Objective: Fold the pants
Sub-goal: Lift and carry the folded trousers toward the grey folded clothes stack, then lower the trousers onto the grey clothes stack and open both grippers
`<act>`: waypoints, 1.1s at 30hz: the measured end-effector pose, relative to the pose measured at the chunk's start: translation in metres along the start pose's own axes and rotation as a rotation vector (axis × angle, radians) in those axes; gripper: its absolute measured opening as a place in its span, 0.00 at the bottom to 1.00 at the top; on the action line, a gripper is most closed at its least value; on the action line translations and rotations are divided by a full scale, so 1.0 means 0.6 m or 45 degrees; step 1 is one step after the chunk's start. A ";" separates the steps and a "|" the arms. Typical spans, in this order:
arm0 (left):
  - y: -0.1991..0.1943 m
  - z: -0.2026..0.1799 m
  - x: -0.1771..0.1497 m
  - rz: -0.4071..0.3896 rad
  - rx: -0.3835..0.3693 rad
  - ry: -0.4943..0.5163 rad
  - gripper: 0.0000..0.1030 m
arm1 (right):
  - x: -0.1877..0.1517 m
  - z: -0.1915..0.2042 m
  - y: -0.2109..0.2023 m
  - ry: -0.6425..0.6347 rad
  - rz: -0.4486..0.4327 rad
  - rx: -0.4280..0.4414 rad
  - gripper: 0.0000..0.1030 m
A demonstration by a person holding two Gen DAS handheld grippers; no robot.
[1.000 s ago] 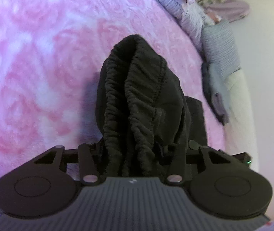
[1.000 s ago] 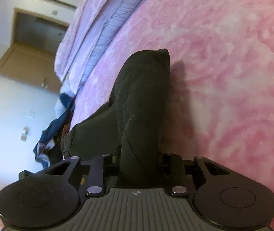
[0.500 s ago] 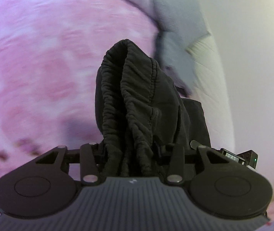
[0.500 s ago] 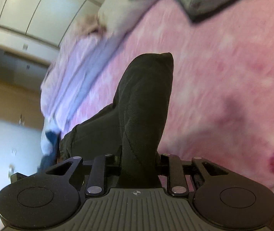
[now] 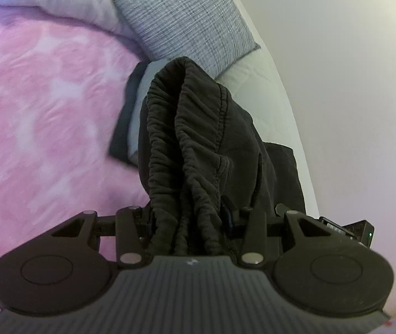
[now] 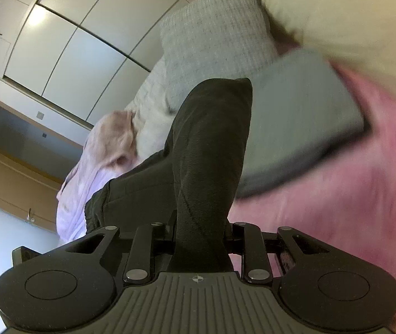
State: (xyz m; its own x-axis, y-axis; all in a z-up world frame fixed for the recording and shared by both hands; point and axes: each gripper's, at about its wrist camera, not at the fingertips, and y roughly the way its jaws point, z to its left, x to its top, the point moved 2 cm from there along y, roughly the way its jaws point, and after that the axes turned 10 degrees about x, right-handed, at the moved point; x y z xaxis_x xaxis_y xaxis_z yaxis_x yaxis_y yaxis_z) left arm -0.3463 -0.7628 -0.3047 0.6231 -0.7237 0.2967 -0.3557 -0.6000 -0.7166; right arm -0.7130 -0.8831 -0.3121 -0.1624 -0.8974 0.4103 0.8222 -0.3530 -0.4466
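Both grippers are clamped on the same black pants. By the left gripper (image 5: 189,222) the gathered elastic waistband (image 5: 187,144) is pinched, its ruffled folds bunched thickly between the jaws and standing up in front of the camera. More of the black cloth is seen hanging off to the right of that bunch. By the right gripper (image 6: 200,239) a smoother, flatter part of the pants (image 6: 212,150) is held; the cloth rises as a tall dark flap between the jaws, and a further stretch with a gathered edge is seen trailing away to the left. No fingertip of either gripper can be made out, as each pair is covered by the cloth.

The pants are held above a bed covered by a pink blanket (image 5: 45,117) with a pale flower pattern. A grey checked pillow (image 5: 189,19) is seen at the head of the bed in the left wrist view, against a white padded edge and a plain wall. A folded grey garment (image 6: 295,122) is seen lying on the blanket in the right wrist view, much blurred, with the grey pillow beyond it. Pale pink bedding (image 6: 98,161) is heaped at the far side, and white cupboard doors (image 6: 67,36) and a wooden door frame are seen behind.
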 end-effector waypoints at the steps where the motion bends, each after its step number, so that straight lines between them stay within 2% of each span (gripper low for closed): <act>1: 0.035 -0.018 0.018 -0.009 -0.003 -0.009 0.36 | 0.037 -0.020 0.006 -0.016 0.002 0.001 0.21; 3: 0.097 -0.042 0.052 -0.025 -0.011 -0.013 0.36 | 0.103 -0.061 0.017 -0.042 0.000 0.012 0.21; 7: 0.209 -0.067 0.116 -0.031 -0.010 0.008 0.36 | 0.186 -0.131 0.049 -0.064 -0.002 0.009 0.21; 10: 0.277 -0.067 0.153 -0.019 0.005 0.030 0.36 | 0.226 -0.183 0.082 -0.047 -0.007 0.008 0.21; 14: 0.352 -0.058 0.199 0.010 0.025 0.057 0.37 | 0.252 -0.237 0.125 -0.020 -0.013 0.016 0.21; 21: 0.415 -0.035 0.246 0.025 0.023 0.109 0.37 | 0.281 -0.303 0.156 0.012 -0.035 0.030 0.21; 25: 0.460 -0.007 0.252 0.050 0.037 0.098 0.38 | 0.287 -0.339 0.194 0.042 0.014 -0.040 0.24; 27: 0.483 0.009 0.244 0.068 0.076 0.085 0.46 | 0.284 -0.354 0.207 0.063 0.024 -0.110 0.34; 29: 0.485 0.026 0.239 0.053 0.092 0.026 0.53 | 0.283 -0.352 0.205 0.071 0.023 -0.105 0.37; 33: 0.437 0.039 0.246 0.027 0.179 0.044 0.63 | 0.288 -0.313 0.184 -0.068 0.049 -0.281 0.47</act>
State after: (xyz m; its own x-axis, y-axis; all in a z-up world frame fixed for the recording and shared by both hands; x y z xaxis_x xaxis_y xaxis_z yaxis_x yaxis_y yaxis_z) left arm -0.3313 -1.0191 -0.4635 0.5912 -0.7484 0.3007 -0.2660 -0.5329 -0.8033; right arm -0.7530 -1.1271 -0.4398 -0.0997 -0.8981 0.4283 0.6867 -0.3736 -0.6236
